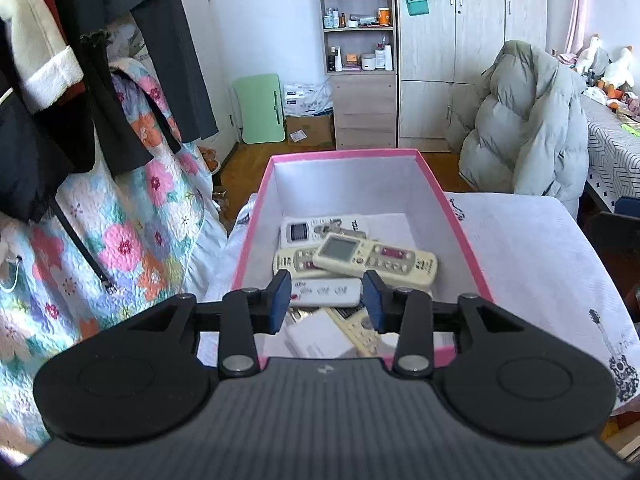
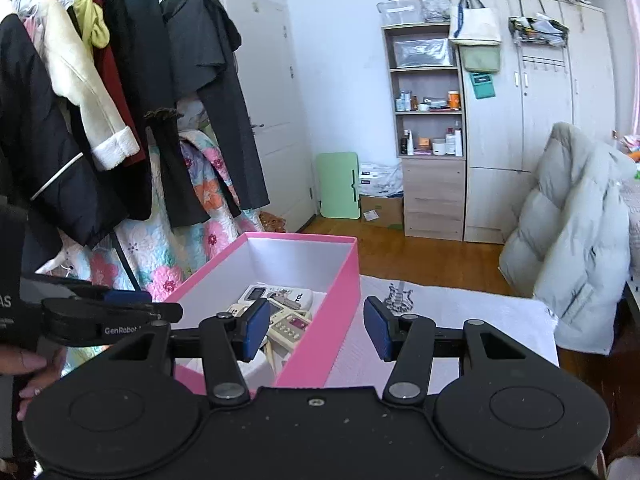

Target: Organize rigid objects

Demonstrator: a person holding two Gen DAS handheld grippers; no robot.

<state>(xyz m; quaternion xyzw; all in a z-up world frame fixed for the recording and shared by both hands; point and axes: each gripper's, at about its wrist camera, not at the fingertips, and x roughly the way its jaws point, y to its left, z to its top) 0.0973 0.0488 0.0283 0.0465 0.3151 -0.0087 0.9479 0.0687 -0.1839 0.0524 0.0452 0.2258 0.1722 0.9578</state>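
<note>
A bedroom: wooden floor, shelf unit (image 1: 358,52) and wardrobe against the far wall, clothes rack (image 2: 120,92) to the left, puffy coat (image 1: 528,120) over a chair to the right. In the foreground, a table under a white cloth (image 1: 532,256) printed with guitars.

On that cloth, a pink box (image 1: 460,216), long axis running away from both cameras, already holding a heap of remote controls. Topmost, a cream remote (image 1: 374,258) with a grey screen, lying crosswise and slightly askew, screen end to the left; beneath it another cream one, a white remote (image 1: 326,293) nearer the front, a further white one (image 1: 298,230) toward the back, plus a white card or packet at the near end (hard to tell which).

Directly above the near end of the box, angled down into it: the left gripper (image 1: 325,300), jaws partly apart, nothing between the blue pads (image 1: 280,300), white remote just below and ahead. Judged the nearer of the two to the heap, and already lined up with the box's length.

Off to the right: the right gripper (image 2: 316,330), jaws moderately wide and empty, straddling the box's right wall, remotes lying ahead and to its left. No loose item visible on the cloth, so likely next: either tidying the pile or fetching something from out of view (only a guess).
</note>
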